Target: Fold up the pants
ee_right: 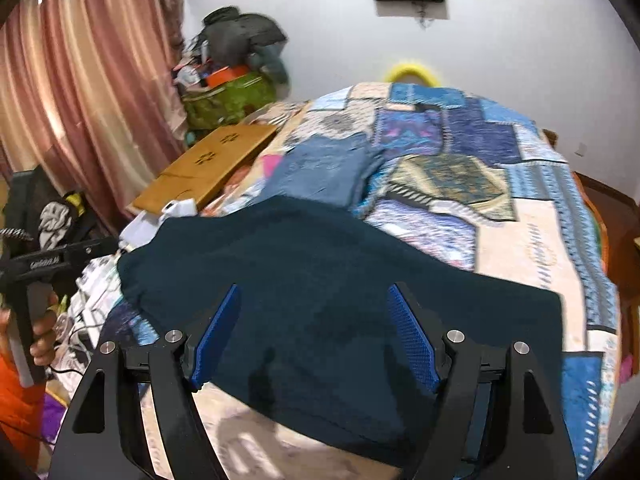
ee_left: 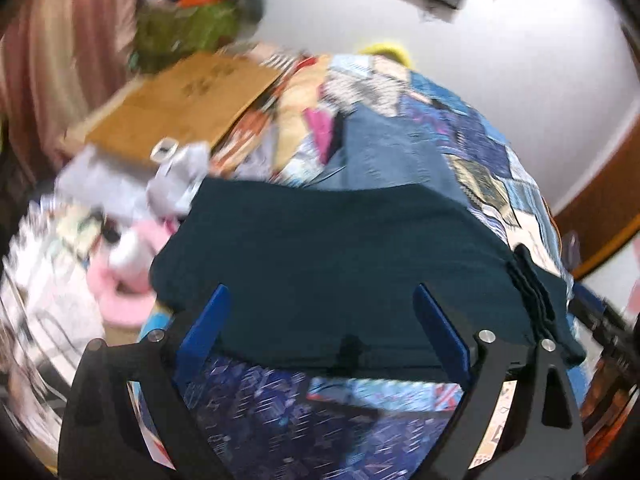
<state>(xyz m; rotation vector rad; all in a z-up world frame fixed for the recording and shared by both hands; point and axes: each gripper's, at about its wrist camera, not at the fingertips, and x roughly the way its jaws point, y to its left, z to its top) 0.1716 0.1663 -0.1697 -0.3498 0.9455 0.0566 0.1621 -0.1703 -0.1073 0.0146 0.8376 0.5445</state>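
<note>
One pair of dark teal pants (ee_right: pixel 320 280) lies folded on the patchwork bed (ee_right: pixel 540 240), stacked edges at right. Two hand-held grippers, left (ee_left: pixel 322 312) and right (ee_right: pixel 314 316), hover wide open, empty.

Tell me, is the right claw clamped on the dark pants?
No, the right claw is open, its blue fingers spread wide with the pants lying flat between them on the quilt.
</note>
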